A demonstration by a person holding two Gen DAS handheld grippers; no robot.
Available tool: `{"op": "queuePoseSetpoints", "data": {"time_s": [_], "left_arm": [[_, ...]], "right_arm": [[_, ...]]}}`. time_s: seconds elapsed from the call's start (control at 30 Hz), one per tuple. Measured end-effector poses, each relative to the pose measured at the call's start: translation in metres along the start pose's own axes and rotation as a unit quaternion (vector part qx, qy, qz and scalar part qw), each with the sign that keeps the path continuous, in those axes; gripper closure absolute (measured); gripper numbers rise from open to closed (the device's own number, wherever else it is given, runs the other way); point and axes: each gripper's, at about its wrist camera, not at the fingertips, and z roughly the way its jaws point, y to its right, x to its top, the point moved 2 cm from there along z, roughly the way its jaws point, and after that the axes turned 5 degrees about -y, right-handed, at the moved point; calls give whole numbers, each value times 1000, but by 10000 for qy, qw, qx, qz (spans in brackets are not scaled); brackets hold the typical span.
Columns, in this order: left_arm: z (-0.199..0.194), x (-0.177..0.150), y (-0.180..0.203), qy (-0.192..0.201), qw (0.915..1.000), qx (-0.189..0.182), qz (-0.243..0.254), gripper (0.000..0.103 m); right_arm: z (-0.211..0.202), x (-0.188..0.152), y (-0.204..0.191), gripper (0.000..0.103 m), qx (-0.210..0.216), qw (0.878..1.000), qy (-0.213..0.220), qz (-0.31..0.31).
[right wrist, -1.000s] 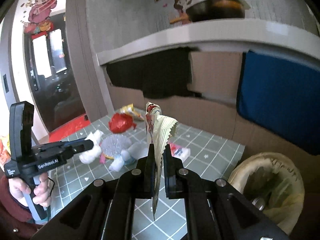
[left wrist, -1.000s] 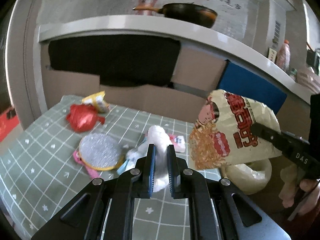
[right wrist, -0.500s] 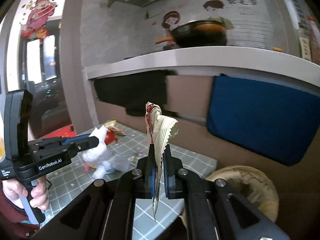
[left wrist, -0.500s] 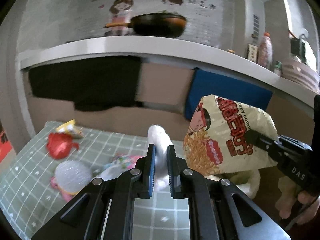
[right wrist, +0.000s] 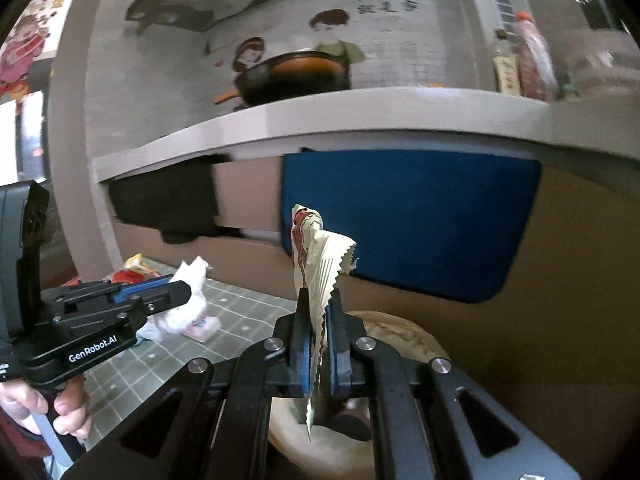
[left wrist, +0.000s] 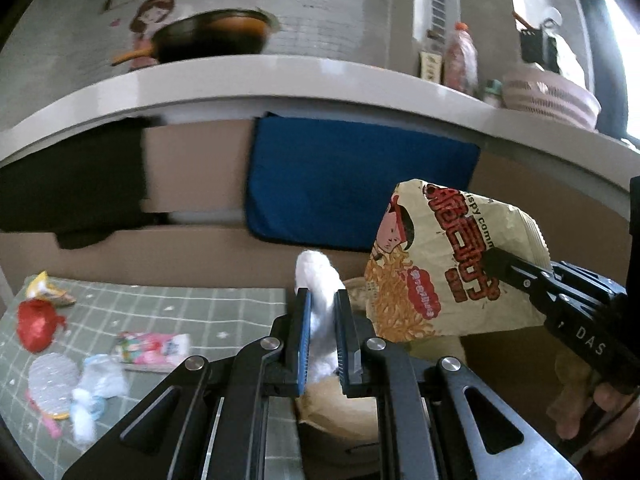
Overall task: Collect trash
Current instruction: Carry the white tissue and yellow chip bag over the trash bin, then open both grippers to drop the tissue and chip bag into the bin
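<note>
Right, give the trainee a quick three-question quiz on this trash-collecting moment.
1. True or false: the left hand-held gripper is shut on a white tissue.
2. What does the right hand-held gripper hold? A) red wrapper B) noodle snack bag C) bottle
3. Fill in: the red wrapper lies on the green checked ____.

Key: 1 true; 2 B; 3 tablecloth.

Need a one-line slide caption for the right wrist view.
Right gripper pinches a snack wrapper above the trash bin; left gripper carries white tissue.
</note>
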Motion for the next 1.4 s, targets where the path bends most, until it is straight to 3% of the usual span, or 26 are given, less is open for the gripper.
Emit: {"op": "queuePoseSetpoints", "data": {"time_s": [0.27,0.57,0.83,1.07,1.13,1.17,1.2,1.23,1.27,1.3,1.4], "left_arm": [[40,-5,17,-268,9993,-256,-32,91],[74,-14,18,-581,9973,-423,-168,91],[133,-31,10,-1518,9849,-647,-517,91],[148,-44,5,-1730,9784,-896,-694,89],[146,-43,3,-1643,9786,-1011,-720,78],[144,-41,2,-1574,9791,-1048,-743,66],[140,-39,1,-1477,9797,-1103,-789,58],[138,-37,0,-1420,9797,-1145,-829,57],[134,-35,-3,-1377,9798,-1154,-882,57],[132,-34,-5,-1363,9799,-1136,-916,56],[120,-32,-17,-1302,9804,-1003,-1084,56]], "right_arm": [[13,-11,39,97,-157,9990,-183,370],[40,-23,52,97,-187,9976,-459,485],[84,-45,70,97,-190,9913,-1070,746],[113,-70,77,96,-230,9843,-1551,807],[114,-72,78,93,-214,9840,-1554,850],[114,-72,78,91,-207,9841,-1539,862],[114,-72,78,83,-214,9843,-1529,858],[113,-71,77,76,-237,9847,-1505,847],[111,-71,76,59,-250,9856,-1453,828],[110,-70,76,53,-242,9861,-1425,825],[107,-66,73,53,-238,9866,-1368,862]]}}
